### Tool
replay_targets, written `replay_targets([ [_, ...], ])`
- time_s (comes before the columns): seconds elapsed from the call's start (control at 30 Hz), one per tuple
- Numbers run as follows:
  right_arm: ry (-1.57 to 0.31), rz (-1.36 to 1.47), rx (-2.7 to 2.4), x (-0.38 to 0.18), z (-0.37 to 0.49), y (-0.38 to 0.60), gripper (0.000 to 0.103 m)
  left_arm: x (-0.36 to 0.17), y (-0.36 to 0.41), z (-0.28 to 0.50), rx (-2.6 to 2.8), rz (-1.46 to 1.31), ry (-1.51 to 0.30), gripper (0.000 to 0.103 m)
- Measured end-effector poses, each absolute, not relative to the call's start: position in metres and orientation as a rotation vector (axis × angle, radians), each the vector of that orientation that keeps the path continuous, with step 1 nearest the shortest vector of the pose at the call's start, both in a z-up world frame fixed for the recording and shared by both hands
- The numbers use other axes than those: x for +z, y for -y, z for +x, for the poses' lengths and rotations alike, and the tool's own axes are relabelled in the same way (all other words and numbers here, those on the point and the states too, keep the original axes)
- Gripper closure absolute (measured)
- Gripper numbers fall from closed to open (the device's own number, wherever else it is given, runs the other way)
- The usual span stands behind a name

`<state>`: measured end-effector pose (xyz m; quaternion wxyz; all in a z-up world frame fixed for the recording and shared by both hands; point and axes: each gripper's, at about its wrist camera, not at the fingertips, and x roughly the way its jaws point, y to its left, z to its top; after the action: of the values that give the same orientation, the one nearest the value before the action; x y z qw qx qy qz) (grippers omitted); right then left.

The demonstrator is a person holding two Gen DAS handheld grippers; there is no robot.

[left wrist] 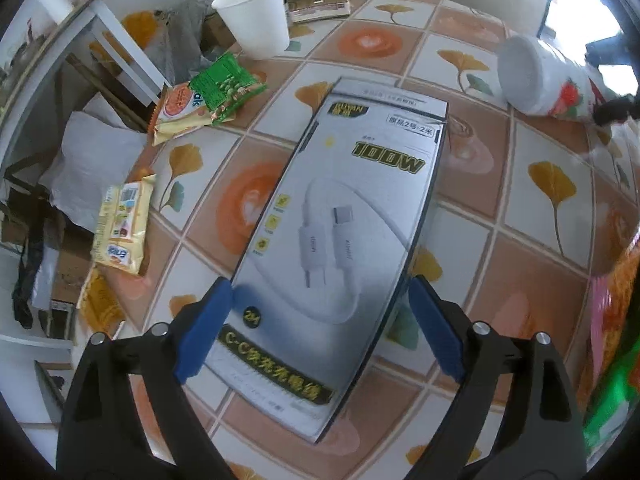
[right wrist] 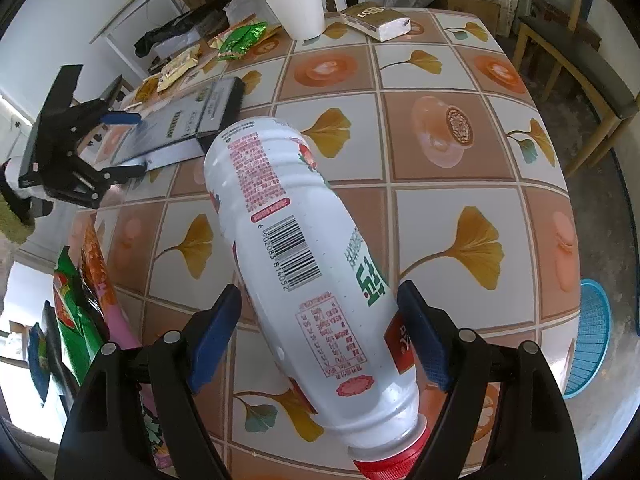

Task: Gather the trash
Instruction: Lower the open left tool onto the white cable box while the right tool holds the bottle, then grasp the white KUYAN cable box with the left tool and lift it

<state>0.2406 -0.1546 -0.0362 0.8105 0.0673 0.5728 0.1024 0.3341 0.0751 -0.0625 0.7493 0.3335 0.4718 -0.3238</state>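
Note:
My left gripper [left wrist: 320,292] is shut on a silver cable box [left wrist: 344,240] printed "100W", held flat above the tiled table [left wrist: 500,184]. The box also shows in the right wrist view [right wrist: 188,120], with the left gripper [right wrist: 128,144] clamped on its end. My right gripper [right wrist: 320,304] is shut on a white plastic bottle [right wrist: 304,256] with a red cap, barcode up, lifted over the table [right wrist: 460,128]. The bottle shows at the right in the left wrist view [left wrist: 544,80].
A white paper cup [left wrist: 256,16] [right wrist: 298,4], a gold-and-white packet [left wrist: 318,4] [right wrist: 376,20], green and yellow snack wrappers [left wrist: 200,100] [right wrist: 240,40] and a wafer packet [left wrist: 122,228] lie on the table. More wrappers [right wrist: 84,304] hang off its near edge. A blue basket [right wrist: 592,340] sits on the floor.

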Motion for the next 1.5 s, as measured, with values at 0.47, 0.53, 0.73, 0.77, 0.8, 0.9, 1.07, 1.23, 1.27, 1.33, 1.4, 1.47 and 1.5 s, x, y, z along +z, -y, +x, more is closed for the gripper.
replay_targets([
  [0.47, -1.219, 0.170, 0.229, -0.037, 0.239, 0.156, 0.025, -0.048, -0.088, 0.347, -0.506, 0.255, -1.213, 0.014],
  [0.53, -1.218, 0.176, 0.231, -0.038, 0.238, 0.155, 0.025, -0.045, -0.094, 0.341, -0.511, 0.144, -1.254, 0.014],
  [0.73, -1.217, 0.182, 0.238, -0.037, 0.235, 0.154, 0.025, -0.032, -0.106, 0.337, -0.530, -0.077, -1.288, 0.014],
  [0.77, -1.217, 0.182, 0.238, -0.037, 0.235, 0.153, 0.025, -0.027, -0.101, 0.335, -0.519, -0.011, -1.244, 0.014],
  [0.8, -1.217, 0.182, 0.239, -0.037, 0.235, 0.153, 0.025, -0.024, -0.093, 0.332, -0.523, 0.082, -1.195, 0.014],
  [0.9, -1.216, 0.187, 0.243, -0.035, 0.234, 0.152, 0.025, -0.026, -0.070, 0.330, -0.541, 0.285, -1.136, 0.014],
  [1.07, -1.217, 0.192, 0.244, -0.034, 0.233, 0.155, 0.025, -0.048, -0.042, 0.329, -0.590, 0.530, -1.139, 0.014],
  [1.23, -1.221, 0.196, 0.246, -0.035, 0.235, 0.155, 0.025, -0.061, -0.041, 0.344, -0.587, 0.497, -1.198, 0.014],
  [1.27, -1.221, 0.195, 0.247, -0.035, 0.237, 0.155, 0.025, -0.063, -0.041, 0.346, -0.585, 0.489, -1.205, 0.014],
  [1.33, -1.220, 0.197, 0.249, -0.036, 0.240, 0.154, 0.025, -0.067, -0.039, 0.349, -0.583, 0.472, -1.223, 0.014],
  [1.4, -1.216, 0.201, 0.250, -0.036, 0.242, 0.153, 0.025, -0.071, -0.039, 0.352, -0.576, 0.454, -1.242, 0.014],
  [1.47, -1.212, 0.204, 0.248, -0.037, 0.243, 0.152, 0.025, -0.072, -0.039, 0.353, -0.569, 0.446, -1.239, 0.014],
  [1.5, -1.210, 0.205, 0.248, -0.037, 0.243, 0.152, 0.025, -0.072, -0.040, 0.353, -0.563, 0.440, -1.241, 0.014],
])
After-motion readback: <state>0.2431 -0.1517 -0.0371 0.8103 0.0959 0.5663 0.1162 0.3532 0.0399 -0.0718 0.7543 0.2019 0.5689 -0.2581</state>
